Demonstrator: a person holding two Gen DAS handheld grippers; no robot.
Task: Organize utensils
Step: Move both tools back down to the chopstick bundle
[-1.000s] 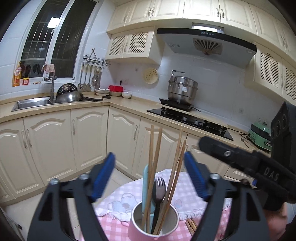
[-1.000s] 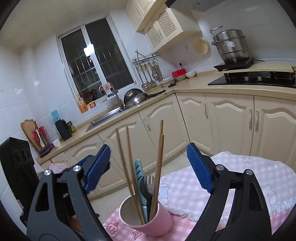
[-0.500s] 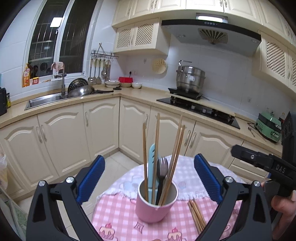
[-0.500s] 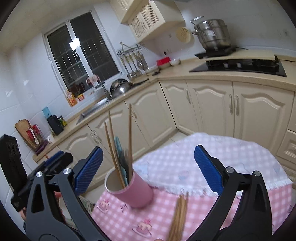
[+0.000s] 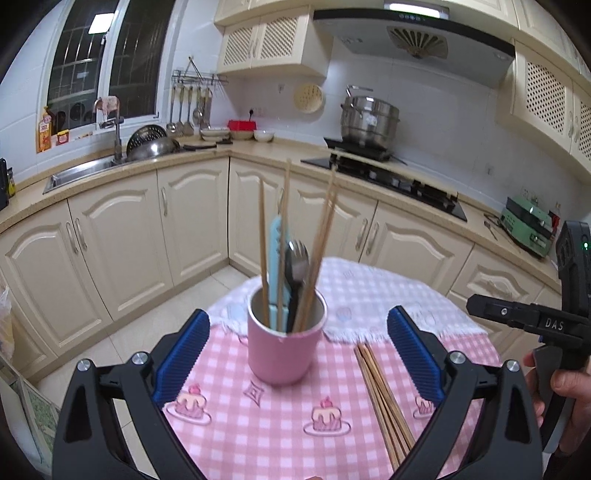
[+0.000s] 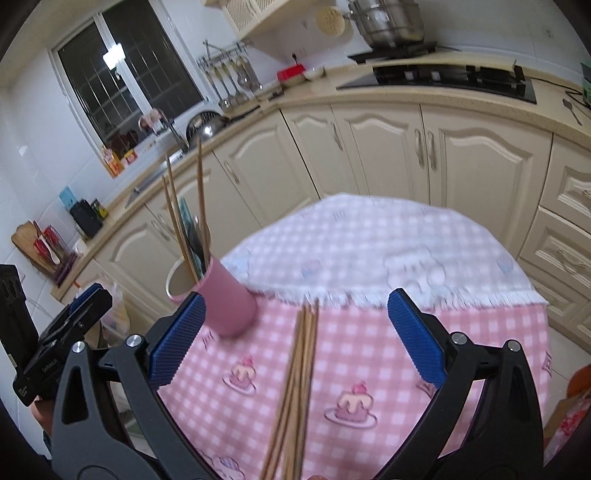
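Chopsticks (image 6: 295, 384) lie loose on the tablecloth (image 6: 388, 258) right of the cup (image 5: 284, 332), long axis running straight out between our right gripper (image 6: 295, 345) pads, nearer it than the left gripper (image 5: 297, 354); both grippers wide, empty.

A steel stockpot (image 5: 370, 117) sat on the black hob (image 5: 384, 176) under the range hood (image 5: 413, 33). Ladles (image 5: 188, 110) hung from a wall rail beside the dark window (image 5: 107, 62). A colander (image 5: 147, 133) stood by the sink (image 5: 79, 171), above cream cabinet doors (image 5: 118, 236).
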